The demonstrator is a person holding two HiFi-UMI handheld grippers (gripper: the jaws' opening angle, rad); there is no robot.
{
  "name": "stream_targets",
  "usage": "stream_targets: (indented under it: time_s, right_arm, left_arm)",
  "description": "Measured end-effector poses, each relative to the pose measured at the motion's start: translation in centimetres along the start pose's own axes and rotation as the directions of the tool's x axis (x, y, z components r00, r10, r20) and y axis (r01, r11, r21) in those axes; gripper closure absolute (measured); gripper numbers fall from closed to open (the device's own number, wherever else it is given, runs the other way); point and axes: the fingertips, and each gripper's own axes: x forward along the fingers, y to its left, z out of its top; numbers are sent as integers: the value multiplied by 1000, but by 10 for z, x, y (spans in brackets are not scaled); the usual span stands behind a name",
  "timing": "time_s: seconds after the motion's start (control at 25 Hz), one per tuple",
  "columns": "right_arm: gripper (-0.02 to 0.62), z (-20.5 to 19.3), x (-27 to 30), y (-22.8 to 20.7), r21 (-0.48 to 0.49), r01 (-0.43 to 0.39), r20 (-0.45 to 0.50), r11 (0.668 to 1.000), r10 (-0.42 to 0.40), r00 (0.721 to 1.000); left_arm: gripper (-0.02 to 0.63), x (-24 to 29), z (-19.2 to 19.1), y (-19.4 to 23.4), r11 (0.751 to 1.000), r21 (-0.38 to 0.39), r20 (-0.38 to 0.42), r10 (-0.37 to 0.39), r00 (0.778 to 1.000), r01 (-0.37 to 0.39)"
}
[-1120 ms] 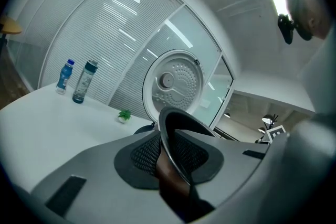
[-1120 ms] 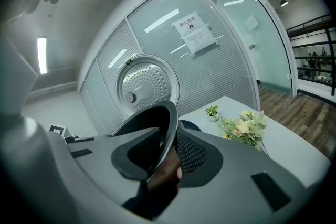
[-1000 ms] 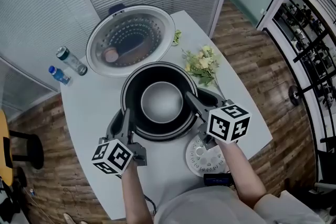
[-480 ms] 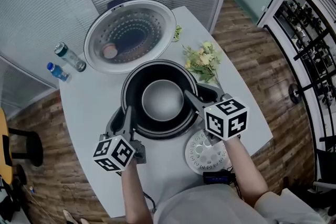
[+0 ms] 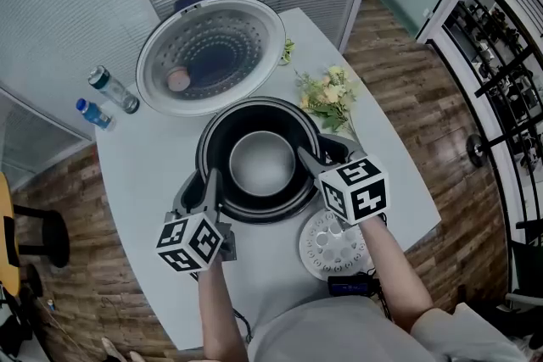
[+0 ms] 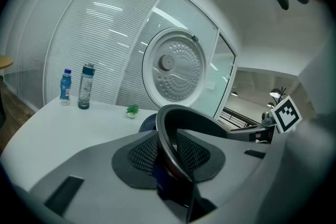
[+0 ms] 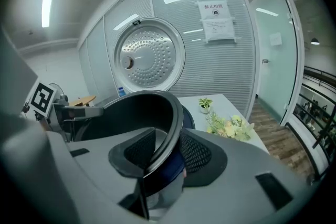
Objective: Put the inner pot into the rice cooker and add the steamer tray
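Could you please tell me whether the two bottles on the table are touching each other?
Apart. The left gripper view shows the blue bottle and the clear bottle standing side by side with a plain gap between them.

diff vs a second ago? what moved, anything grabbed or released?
Right gripper dipped slightly and rolled; its fingers have just been opening, and a gap now shows beside the inner pot rim. Left gripper has also been opening, with the rim between its fingers; contact unclear. Unchanged: pot seated in rice cooker, lid open, steamer tray on table.
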Motion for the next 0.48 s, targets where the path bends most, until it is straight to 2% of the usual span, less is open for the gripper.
stream_targets:
  time_s: [0.28, 0.48]
  right_arm:
    - [428, -1, 2, 0, -23, 9, 20, 1000, -9, 1000]
    - [390, -3, 0, 4, -29, 8, 37, 1000, -7, 999]
  left_arm:
    - [493, 2, -1, 0, 999, 32, 5, 13, 1000, -13]
    - [426, -1, -3, 5, 985, 147, 29, 84, 996, -87]
